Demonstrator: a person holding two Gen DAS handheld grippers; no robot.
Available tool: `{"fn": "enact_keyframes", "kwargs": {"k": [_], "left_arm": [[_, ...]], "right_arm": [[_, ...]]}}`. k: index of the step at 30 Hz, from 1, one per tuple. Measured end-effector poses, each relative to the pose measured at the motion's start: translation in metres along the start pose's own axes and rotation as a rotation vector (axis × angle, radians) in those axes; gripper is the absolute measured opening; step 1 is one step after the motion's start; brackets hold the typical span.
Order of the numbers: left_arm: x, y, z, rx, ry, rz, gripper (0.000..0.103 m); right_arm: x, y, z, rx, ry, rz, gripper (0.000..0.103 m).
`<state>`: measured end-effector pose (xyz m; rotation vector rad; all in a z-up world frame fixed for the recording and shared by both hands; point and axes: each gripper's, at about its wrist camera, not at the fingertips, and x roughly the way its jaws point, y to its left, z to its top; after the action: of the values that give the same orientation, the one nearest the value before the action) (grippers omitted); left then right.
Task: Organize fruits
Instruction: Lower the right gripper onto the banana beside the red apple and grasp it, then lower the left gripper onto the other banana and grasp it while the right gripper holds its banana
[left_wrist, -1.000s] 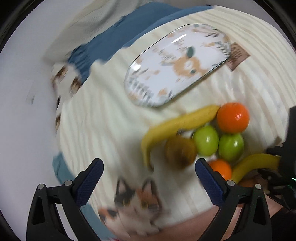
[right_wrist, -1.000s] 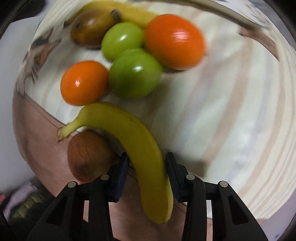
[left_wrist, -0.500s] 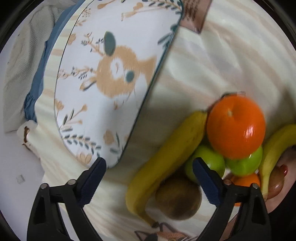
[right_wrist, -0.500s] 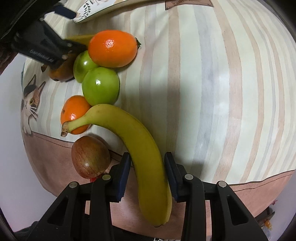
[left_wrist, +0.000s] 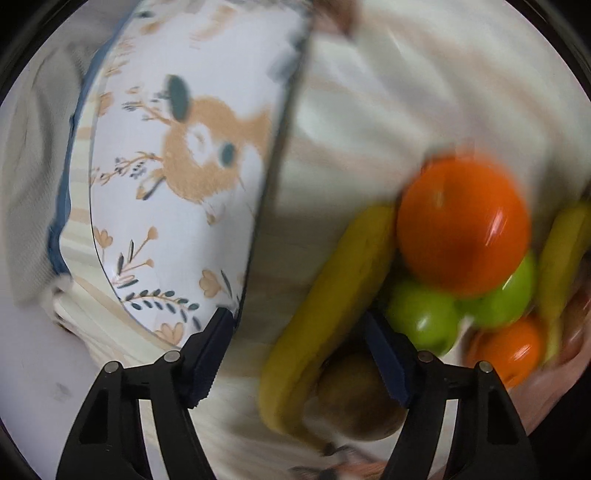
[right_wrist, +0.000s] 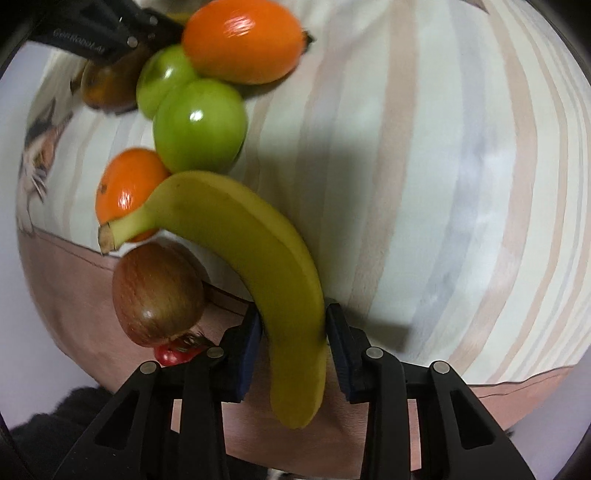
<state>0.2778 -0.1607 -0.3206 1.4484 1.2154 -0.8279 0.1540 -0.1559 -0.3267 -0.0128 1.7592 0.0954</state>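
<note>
My right gripper is shut on a yellow banana, its stem pointing left over a small orange. A brown kiwi lies left of the jaws. Two green apples and a large orange lie further up. My left gripper is open around a second banana, a kiwi by its right finger. The large orange and green apples sit right of it. A deer-print oval plate lies to the left.
The fruit lies on a striped cloth with a cat print and a pink border. A blue cloth edge shows left of the plate. My left gripper shows in the right wrist view at top left.
My left gripper has come down closer to the second banana and its jaws have narrowed around it. My right gripper still holds its banana and has moved nearer the fruit pile.
</note>
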Motion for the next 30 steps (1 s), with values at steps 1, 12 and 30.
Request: {"fn": "enact_keyframes", "kwargs": {"k": [1, 12, 30], "left_arm": [[0.003, -0.005, -0.002, 0.026, 0.010, 0.027, 0.072], [-0.006, -0.020, -0.030, -0.051, -0.033, 0.007, 0.035], [-0.031, 0.025, -0.090, -0.304, -0.055, -0.008, 0.055]], "right_arm": [[0.002, 0.002, 0.000, -0.012, 0.002, -0.012, 0.037], [0.023, -0.010, -0.035, 0.033, -0.015, -0.016, 0.036], [-0.006, -0.096, -0.099, 0.361, -0.255, 0.080, 0.035]]}}
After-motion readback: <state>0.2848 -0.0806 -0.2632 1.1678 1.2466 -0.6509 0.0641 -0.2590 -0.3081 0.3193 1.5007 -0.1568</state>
